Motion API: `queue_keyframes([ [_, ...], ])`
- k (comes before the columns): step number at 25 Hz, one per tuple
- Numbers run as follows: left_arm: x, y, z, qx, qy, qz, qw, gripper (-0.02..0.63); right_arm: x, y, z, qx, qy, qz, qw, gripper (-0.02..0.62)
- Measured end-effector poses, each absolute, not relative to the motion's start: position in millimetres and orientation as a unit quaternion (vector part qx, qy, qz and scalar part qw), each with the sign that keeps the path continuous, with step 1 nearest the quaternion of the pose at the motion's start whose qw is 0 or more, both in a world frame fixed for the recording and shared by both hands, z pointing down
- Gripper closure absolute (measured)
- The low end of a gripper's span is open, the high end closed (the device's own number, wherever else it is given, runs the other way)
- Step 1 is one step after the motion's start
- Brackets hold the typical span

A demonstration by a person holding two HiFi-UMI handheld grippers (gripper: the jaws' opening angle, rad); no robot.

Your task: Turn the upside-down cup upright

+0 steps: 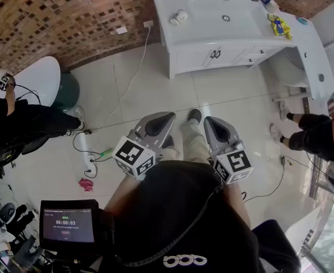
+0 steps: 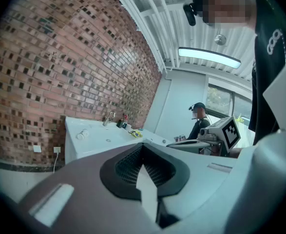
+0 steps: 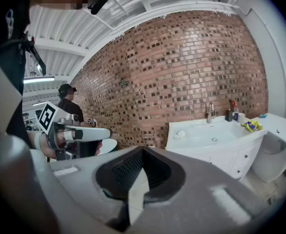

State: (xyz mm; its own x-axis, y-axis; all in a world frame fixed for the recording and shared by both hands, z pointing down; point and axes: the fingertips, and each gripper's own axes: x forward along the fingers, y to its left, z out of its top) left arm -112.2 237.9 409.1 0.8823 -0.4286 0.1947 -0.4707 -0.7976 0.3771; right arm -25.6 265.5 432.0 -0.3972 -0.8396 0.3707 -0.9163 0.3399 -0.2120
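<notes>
Head view: I carry left gripper (image 1: 168, 117) and right gripper (image 1: 210, 121) tucked at my waist, side by side, noses toward the vanity counter (image 1: 165, 3). This is probably a resting carry, since the cup (image 1: 178, 17) lies well apart, on the counter left of the basin.

Left gripper view: jaws clenched together, nothing between them. The cup (image 2: 82, 134) is tiny. It seems laid over, long axis along the counter, but I can't tell which way the mouth points.

Right gripper view: jaws likewise clenched and empty. The cup (image 3: 180, 135) is far ahead.

Grey left hand-held gripper (image 2: 143, 146), jaws together on nothing; beyond, white desk (image 2: 108, 139) along red brick wall (image 2: 60, 72), small white cup (image 2: 82, 134) on top.
</notes>
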Motion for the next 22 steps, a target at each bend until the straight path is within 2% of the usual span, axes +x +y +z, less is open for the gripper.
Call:
queue_keyframes([
  [7,-92,177,411,0.936,-0.277,0.048,0.212,0.591,-2,196,438,0.513,-0.832,0.191,0.092,0.604],
  [13,-37,114,406,0.932,-0.295,0.069,0.200,0.591,66,127,433,0.504,-0.840,0.188,0.075,0.604],
  [18,-16,89,405,0.920,-0.330,0.076,0.196,0.591,112,87,451,0.493,-0.842,0.197,0.089,0.604],
  [22,-10,81,406,0.913,-0.347,0.079,0.198,0.591,115,63,451,0.475,-0.855,0.186,0.097,0.604],
])
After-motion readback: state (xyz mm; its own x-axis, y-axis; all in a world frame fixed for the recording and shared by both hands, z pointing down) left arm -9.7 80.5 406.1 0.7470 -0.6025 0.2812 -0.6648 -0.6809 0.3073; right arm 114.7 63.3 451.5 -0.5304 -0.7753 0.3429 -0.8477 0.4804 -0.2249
